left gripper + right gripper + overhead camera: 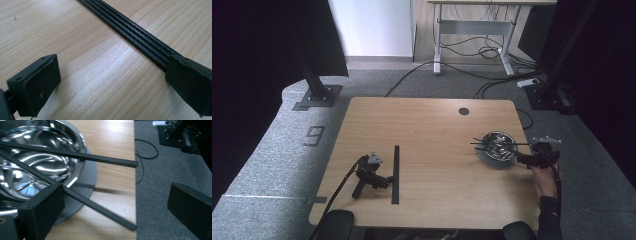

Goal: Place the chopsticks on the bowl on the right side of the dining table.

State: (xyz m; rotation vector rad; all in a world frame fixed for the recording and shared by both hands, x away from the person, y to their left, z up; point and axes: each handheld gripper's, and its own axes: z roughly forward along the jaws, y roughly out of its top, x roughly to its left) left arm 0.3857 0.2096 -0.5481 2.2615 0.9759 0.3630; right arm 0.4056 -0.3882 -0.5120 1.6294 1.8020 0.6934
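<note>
Spanning the middle of the high view, the wooden surface [432, 135] carries every item. The steel bowl [498, 146] sits near its right edge on a grey base, with thin black sticks [75, 155] lying across its rim and reaching the surface edge. A black ribbed strip [395, 174] lies lengthwise left of centre. The left tongs [388, 178] rest on the surface, spread, one tip over the strip. The right tongs [113, 206], spread, sit just beside the bowl, gripping nothing.
</note>
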